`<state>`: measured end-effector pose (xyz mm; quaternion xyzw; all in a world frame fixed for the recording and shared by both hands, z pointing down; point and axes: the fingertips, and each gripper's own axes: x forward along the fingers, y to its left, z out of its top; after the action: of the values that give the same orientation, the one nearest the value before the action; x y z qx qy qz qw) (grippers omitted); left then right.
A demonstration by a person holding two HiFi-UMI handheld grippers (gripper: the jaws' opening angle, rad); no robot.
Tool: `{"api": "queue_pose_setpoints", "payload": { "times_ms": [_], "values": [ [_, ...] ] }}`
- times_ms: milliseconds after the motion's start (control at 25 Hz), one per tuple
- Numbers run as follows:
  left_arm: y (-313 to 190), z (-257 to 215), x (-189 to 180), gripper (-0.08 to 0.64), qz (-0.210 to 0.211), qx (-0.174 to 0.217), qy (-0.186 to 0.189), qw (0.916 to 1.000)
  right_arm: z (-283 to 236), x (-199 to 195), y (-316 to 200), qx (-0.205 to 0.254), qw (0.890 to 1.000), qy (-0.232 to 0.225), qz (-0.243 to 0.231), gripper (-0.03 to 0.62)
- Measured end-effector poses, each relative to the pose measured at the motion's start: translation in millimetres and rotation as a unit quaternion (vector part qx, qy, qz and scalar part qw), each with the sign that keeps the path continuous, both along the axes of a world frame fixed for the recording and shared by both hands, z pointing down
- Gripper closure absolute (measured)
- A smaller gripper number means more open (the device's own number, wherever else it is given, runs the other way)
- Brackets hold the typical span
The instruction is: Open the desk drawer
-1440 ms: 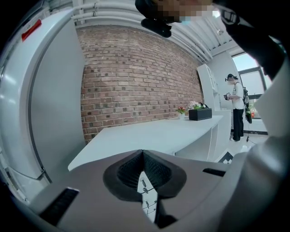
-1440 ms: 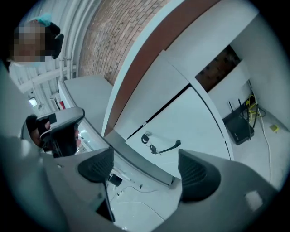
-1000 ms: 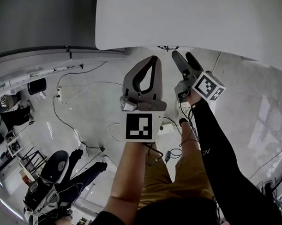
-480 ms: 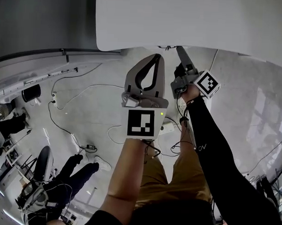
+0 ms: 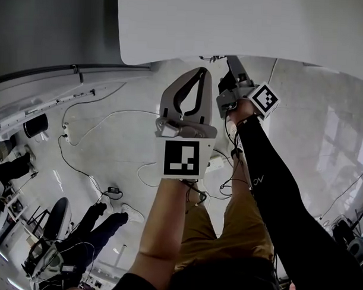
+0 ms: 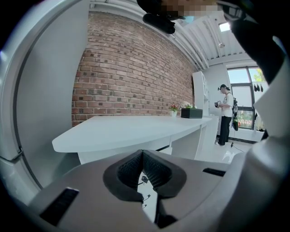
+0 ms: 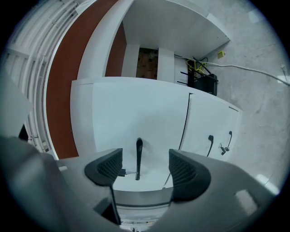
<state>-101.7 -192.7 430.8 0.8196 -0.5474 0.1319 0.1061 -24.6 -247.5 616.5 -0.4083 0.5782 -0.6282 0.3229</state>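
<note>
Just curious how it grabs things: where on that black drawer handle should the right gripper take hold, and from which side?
Probably the middle of the handle, straight from the front: a slim bar standing off the drawer front. The right gripper frames it, jaws just closing, not yet pinching.

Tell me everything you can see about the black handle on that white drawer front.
The black handle is a slim, dark bar, perhaps metal or plastic, fixed to the plain white drawer front, which looks closed. In the right gripper view it stands upright in the picture. It shows between the jaws of the right tool, which have just been closing but stand apart; nothing touches it yet.
</note>
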Motion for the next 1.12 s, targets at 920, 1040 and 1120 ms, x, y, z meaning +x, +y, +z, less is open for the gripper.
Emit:
{"api": "queue_pose_setpoints", "payload": {
  "times_ms": [920, 1040, 1120],
  "values": [
    [7, 11, -1, 0.551, 0.007, -0.015, 0.016, 0.9997, -17, 0, -7, 0.043, 0.998, -0.025, 0.024, 0.537],
    [8, 11, 0, 0.551, 0.005, -0.019, 0.013, 0.9997, -20, -1, -7, 0.038, 0.999, -0.016, 0.025, 0.537],
    [8, 10, 2, 0.551, 0.005, -0.021, 0.011, 0.9997, -23, 0, -7, 0.039, 0.999, -0.015, 0.03, 0.537]
  ]
}}
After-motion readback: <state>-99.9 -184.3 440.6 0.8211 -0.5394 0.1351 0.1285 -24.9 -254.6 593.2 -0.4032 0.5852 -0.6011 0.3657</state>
